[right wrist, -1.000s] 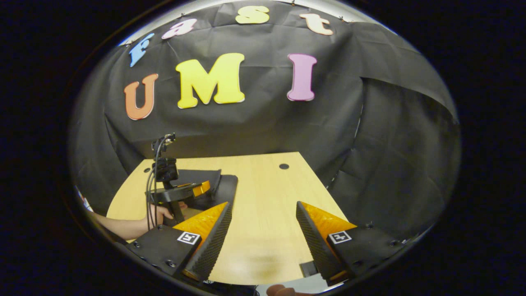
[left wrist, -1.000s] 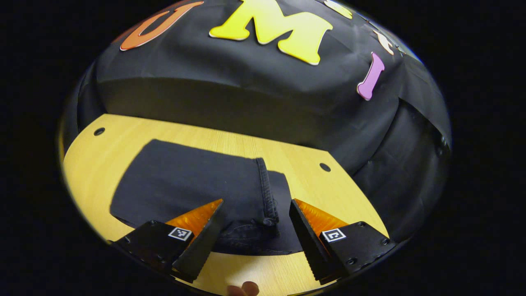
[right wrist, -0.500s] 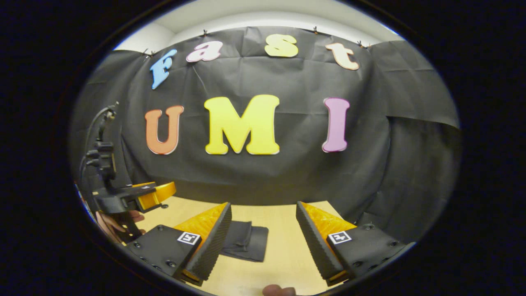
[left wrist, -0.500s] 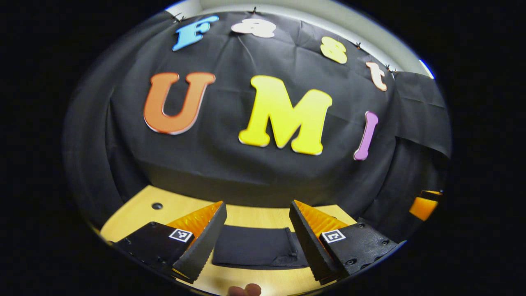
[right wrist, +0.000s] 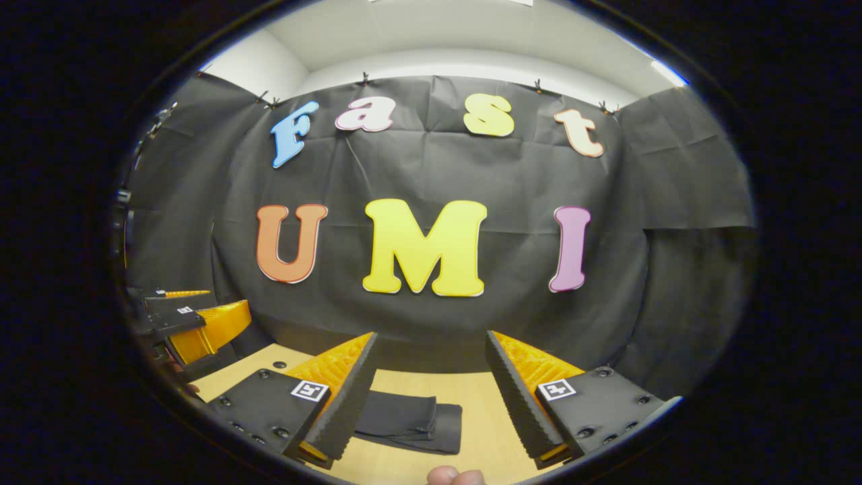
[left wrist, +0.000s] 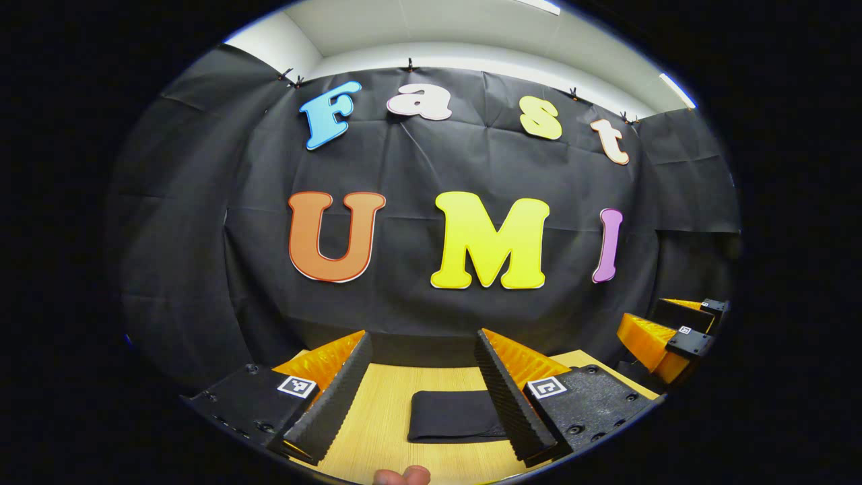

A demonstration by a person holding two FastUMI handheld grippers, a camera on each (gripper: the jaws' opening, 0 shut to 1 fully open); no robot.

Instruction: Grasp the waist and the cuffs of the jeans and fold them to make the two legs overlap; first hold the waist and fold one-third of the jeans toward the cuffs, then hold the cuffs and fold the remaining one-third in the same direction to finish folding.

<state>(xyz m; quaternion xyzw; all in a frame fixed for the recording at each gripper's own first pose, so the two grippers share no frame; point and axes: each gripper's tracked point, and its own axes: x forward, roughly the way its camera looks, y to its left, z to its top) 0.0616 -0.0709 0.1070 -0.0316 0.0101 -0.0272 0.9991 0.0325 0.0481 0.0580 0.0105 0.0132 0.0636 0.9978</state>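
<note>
The dark jeans (left wrist: 452,415) lie folded into a small flat rectangle on the wooden table (left wrist: 377,417). In the left gripper view my left gripper (left wrist: 422,391) is open, raised and pulled back from the jeans, nothing between its fingers. The right gripper view shows the same folded jeans (right wrist: 411,421) low and left of centre, with my right gripper (right wrist: 431,394) open and holding nothing. Each gripper also appears at the edge of the other's view: the right gripper (left wrist: 663,333) far right, the left gripper (right wrist: 195,323) far left.
The black cloth wall (left wrist: 431,269) stands right behind the table. A small round hole (right wrist: 275,364) marks the table near its back left. A fingertip (left wrist: 403,476) shows at the bottom edge of the left gripper view.
Both grippers have lifted and drawn back from the jeans and tilted up toward the wall. The folded jeans stay flat on the table, now smaller and lower in both views.
</note>
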